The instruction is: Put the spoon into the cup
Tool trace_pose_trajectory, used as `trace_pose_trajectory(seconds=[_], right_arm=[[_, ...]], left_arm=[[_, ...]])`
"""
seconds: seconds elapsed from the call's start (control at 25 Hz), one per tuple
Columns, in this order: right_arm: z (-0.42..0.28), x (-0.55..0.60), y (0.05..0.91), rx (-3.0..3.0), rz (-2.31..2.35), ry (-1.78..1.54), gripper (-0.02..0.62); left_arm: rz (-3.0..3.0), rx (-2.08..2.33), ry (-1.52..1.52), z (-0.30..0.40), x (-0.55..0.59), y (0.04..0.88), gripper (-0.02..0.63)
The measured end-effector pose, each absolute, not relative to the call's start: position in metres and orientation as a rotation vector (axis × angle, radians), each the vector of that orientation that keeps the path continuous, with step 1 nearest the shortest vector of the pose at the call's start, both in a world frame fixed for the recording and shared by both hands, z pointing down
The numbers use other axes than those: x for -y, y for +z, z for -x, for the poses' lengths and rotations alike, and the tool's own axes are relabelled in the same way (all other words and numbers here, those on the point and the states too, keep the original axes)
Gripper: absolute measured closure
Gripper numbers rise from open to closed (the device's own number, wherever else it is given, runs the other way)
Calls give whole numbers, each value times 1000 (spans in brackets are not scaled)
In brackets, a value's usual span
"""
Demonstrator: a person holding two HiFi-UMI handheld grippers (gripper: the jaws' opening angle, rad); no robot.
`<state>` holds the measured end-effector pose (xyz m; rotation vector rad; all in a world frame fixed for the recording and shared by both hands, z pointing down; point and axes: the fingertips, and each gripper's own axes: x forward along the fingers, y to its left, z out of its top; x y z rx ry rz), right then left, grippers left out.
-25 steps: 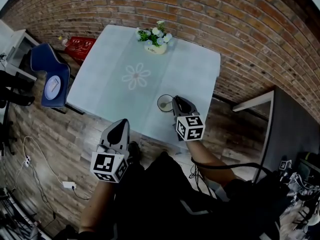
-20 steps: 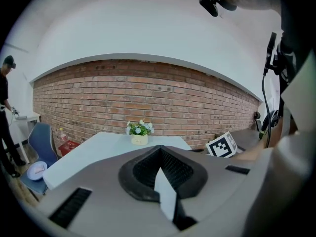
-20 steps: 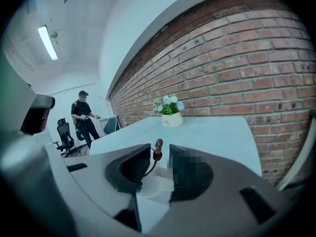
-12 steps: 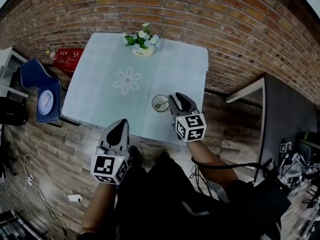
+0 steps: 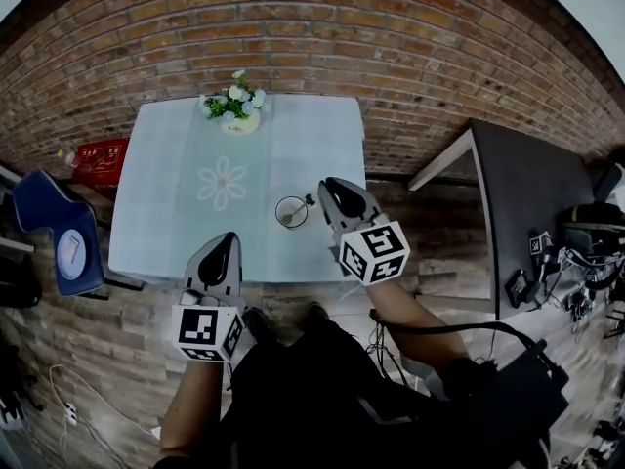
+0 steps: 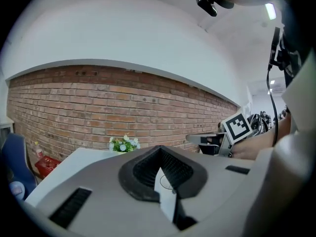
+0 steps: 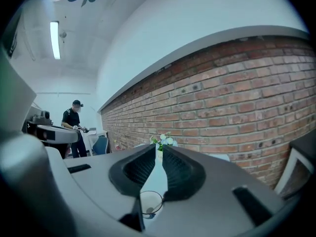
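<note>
Right tool [image 5: 328, 188] has lifted clear of cup [image 5: 281, 206], now at its 2 o'clock, jaws closing, empty. Spoon [image 5: 302, 207] stands in cup; task looks done. Left tool [image 5: 226, 243] pressed together, empty.

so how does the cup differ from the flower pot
The cup is clear and holds a spoon; the flower pot is opaque and holds white flowers. The cup stands nearer the front edge, the flower pot by the far edge. Both stand upright on the table.

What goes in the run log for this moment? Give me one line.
spoon: in cup | cup: on table | right tool: empty, jaws closing, beside cup | left tool: shut, empty | task: done
</note>
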<state>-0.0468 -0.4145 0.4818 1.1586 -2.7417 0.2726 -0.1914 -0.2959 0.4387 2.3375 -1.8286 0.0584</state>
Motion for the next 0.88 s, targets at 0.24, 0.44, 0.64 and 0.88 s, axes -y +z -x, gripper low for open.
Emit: trace_pose_trajectory(seconds=[0.24, 0.44, 0.64, 0.88], right_arm=[[36, 402, 438, 2746, -1253, 245, 549], [28, 390, 411, 2709, -1316, 176, 560], [18, 378, 395, 2672, -1380, 177, 572], [5, 365, 380, 2635, -1472, 173, 577]], left_arm=[[-2420, 1772, 52, 195, 302, 421, 598], [-2464, 1709, -29, 200, 308, 402, 598], [-2506, 1690, -49, 200, 308, 390, 598], [-2514, 1682, -58, 202, 308, 377, 598]])
